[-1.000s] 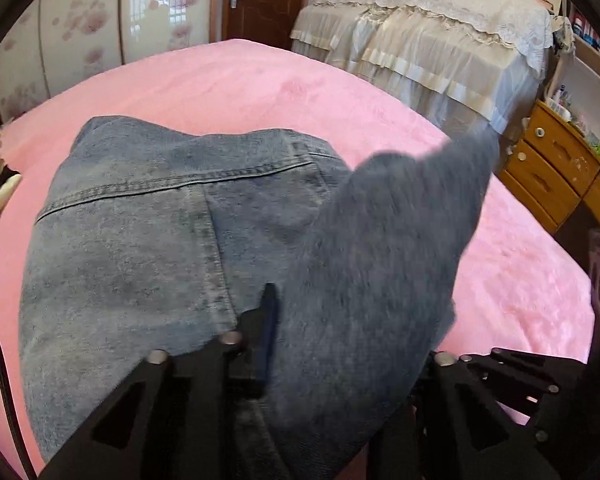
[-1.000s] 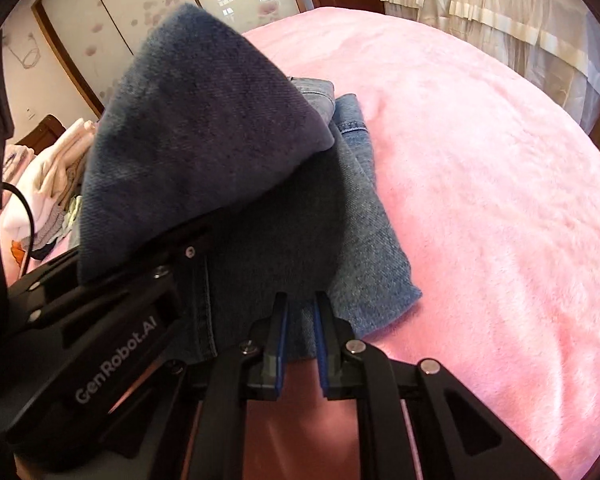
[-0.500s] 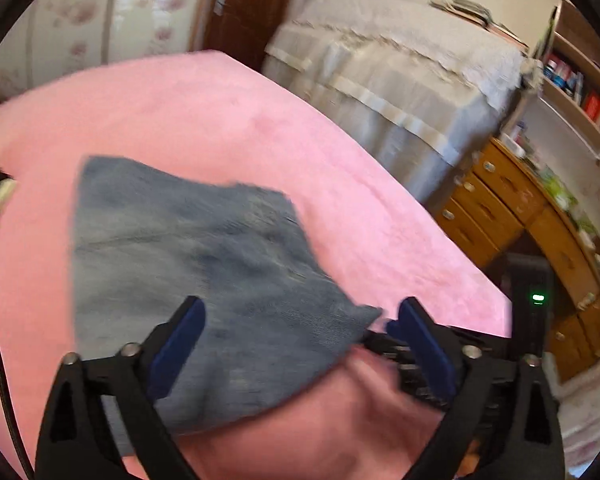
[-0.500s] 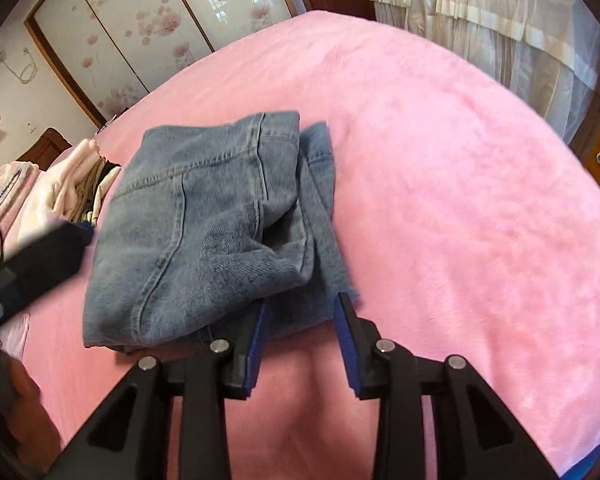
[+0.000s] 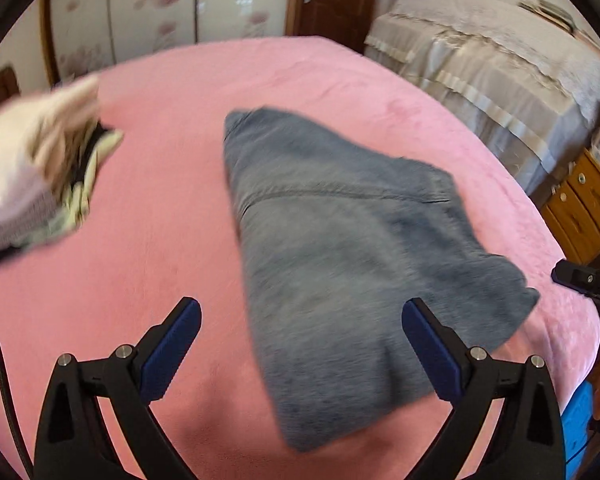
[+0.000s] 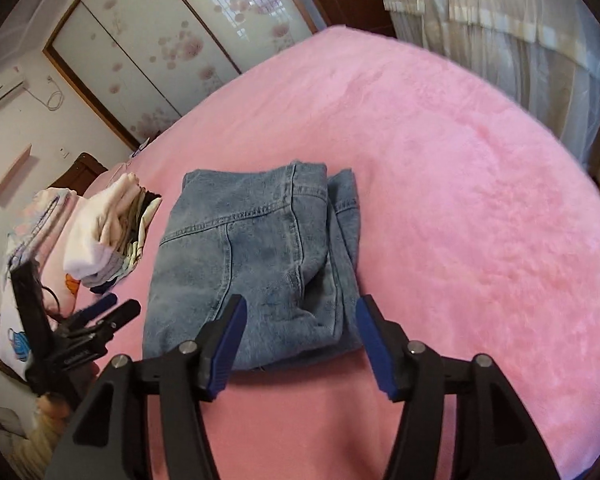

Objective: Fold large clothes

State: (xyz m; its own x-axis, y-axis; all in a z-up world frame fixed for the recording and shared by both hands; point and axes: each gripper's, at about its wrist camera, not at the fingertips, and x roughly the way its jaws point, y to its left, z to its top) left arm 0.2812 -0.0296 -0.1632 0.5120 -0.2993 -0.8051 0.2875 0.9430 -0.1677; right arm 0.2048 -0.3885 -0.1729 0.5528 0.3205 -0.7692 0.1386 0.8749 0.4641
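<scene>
Blue jeans (image 5: 340, 260) lie folded into a compact stack on the pink bed (image 5: 160, 240). In the left wrist view my left gripper (image 5: 300, 308) hovers over their near end, open wide, its blue pads clear of the cloth. Seen from the right wrist, the jeans (image 6: 260, 248) show a seamed top layer. My right gripper (image 6: 302, 308) hangs just above their near edge with its jaws opening; denim shows between the fingers but the pads do not press it. The left gripper (image 6: 108, 308) appears at the lower left there, and the right gripper's tip (image 5: 580, 278) at the left view's right edge.
A pile of folded light clothes (image 6: 112, 232) sits on the bed left of the jeans, also the blurred pile (image 5: 40, 168). Bare pink blanket (image 6: 460, 200) stretches to the right. A cream-covered bed (image 5: 500, 60) and wooden drawers (image 5: 580, 200) stand beyond the bed's edge.
Both grippers let go of the denim flap, which dropped flat onto the stack. Both pulled back and rose; the left opened wide and swung aside, the right keeps widening.
</scene>
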